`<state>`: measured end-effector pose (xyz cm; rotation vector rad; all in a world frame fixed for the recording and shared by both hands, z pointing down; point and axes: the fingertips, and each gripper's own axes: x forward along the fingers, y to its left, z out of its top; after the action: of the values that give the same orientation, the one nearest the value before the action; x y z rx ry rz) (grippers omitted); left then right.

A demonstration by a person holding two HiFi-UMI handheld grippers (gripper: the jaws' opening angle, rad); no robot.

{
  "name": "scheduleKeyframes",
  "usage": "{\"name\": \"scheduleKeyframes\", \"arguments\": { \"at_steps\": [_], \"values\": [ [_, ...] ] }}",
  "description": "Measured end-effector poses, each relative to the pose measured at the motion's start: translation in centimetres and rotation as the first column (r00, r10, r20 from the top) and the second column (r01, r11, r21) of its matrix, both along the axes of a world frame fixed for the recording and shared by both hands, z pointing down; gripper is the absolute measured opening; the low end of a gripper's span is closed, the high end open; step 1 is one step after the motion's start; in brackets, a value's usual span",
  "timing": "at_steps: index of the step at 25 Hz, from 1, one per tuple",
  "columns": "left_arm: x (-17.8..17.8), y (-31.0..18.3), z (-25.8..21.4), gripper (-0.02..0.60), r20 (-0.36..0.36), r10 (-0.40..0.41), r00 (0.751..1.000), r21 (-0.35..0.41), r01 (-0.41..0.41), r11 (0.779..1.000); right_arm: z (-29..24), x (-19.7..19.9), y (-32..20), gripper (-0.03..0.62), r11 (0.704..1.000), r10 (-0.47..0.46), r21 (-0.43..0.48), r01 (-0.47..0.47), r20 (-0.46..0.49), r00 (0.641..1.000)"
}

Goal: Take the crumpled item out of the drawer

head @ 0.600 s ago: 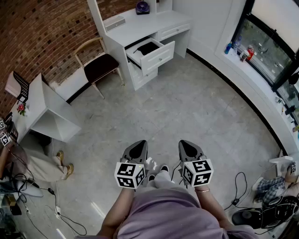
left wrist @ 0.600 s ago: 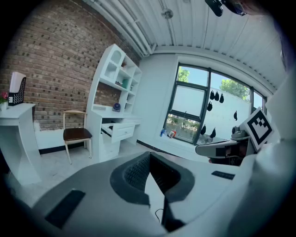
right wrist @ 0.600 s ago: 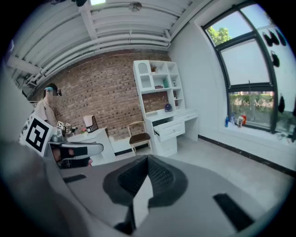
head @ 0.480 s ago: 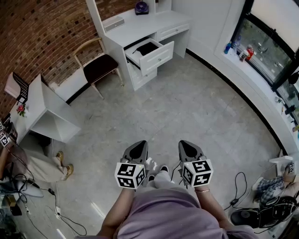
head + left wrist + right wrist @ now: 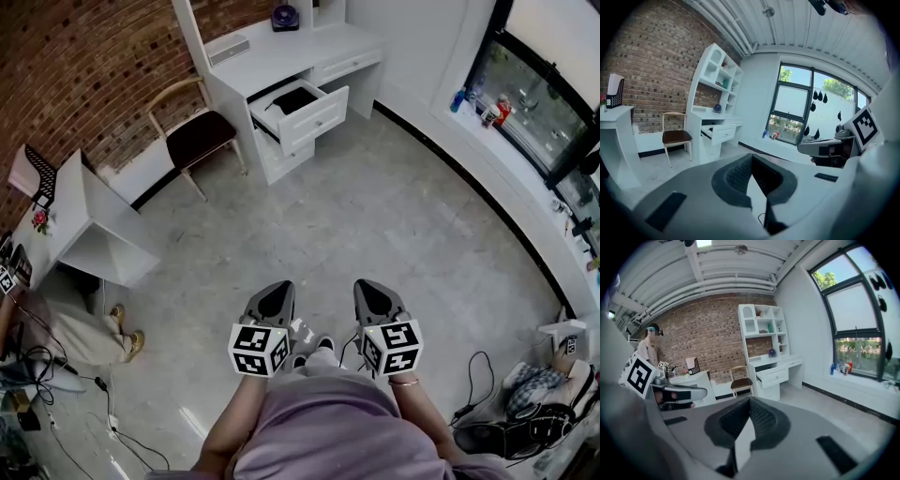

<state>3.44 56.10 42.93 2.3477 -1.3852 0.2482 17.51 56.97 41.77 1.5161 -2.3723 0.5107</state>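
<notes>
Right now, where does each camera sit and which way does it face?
Head view: person's head, steeply down; left gripper, right gripper, forearms show.
Left gripper view: rides left gripper, along its shut jaws toward window; right gripper at right.
Right gripper view: rides right gripper, faces white desk; left gripper at left.
All share the open drawer.

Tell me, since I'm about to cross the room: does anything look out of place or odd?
The white desk's top drawer stands pulled out, a dark item lying inside. Loose cables trail over the floor at the head view's edges. Nothing looks spilled or damaged.
</notes>
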Motion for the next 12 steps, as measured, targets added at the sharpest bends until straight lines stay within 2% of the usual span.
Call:
{"name": "scheduleKeyframes", "arguments": {
  "at_steps": [12],
  "values": [
    [2.4, -3.3, -0.8, 0.002, 0.011, -0.009, 1.000, 0.020, 0.009, 1.000, -0.8, 1.8, -3.4, 0.032, 0.999, -0.037, 0.019, 0.037, 0.013, 0.999]
  ]
}}
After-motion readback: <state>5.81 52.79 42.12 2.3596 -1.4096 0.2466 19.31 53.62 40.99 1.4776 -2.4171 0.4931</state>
